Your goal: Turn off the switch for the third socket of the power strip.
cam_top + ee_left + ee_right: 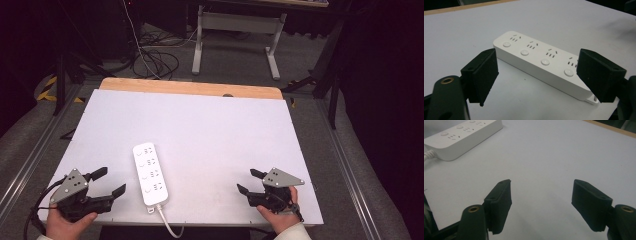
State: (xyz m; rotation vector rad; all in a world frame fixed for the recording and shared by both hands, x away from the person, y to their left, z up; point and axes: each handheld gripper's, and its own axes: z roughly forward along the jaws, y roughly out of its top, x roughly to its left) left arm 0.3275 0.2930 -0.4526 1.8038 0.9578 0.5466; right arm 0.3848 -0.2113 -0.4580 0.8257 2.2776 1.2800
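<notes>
Spread-jawed left tool (111,182) sits just beside white power strip (150,173).

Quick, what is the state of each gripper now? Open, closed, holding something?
Left gripper: open, holding nothing; the power strip lies ahead of it, untouched.
Right gripper: open, holding nothing, over the bare table.

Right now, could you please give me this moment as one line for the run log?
left gripper: open, empty, beside power strip | right gripper: open, empty, apart from strip | power strip: flat on white table, untouched
</notes>
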